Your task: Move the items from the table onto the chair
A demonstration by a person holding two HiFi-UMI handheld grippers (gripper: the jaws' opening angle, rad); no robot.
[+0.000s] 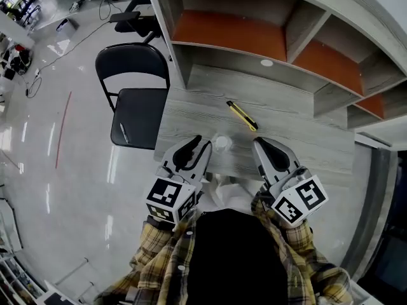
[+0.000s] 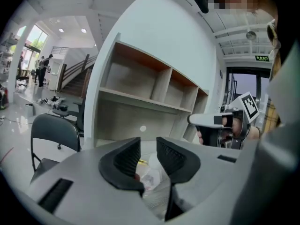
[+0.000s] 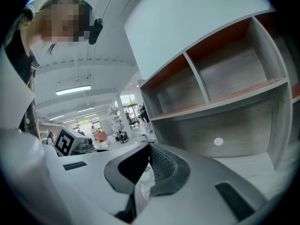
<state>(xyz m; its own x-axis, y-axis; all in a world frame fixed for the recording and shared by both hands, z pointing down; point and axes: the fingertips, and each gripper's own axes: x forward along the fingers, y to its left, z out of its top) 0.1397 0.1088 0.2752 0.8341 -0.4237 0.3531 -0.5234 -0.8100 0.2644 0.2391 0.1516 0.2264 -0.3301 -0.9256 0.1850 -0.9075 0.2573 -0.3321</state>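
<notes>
1. The yellow utility knife [image 1: 242, 115] lies flat on the desk [image 1: 305, 142], well back from the near edge. A small clear plastic packet [image 1: 222, 143] sits closer to the person, between the two tools. Both are still to be moved.
2. The left hand-held gripper [image 1: 198, 146] is just beside the packet with its jaws a narrow gap apart. Nothing is pinched, and the crinkled plastic shows beyond the gap. This probably lines it up for a light pick, since it is on the chair's side.
3. The right hand-held gripper [image 1: 259, 143] has its tips pressed together and seems to carry nothing. It waits at the packet's other side, nearer the knife.
4. The chair [image 1: 143, 107] stands off the desk's left end, its seat facing up. A slim pen-like item [image 1: 123, 133] already lies on it.
</notes>
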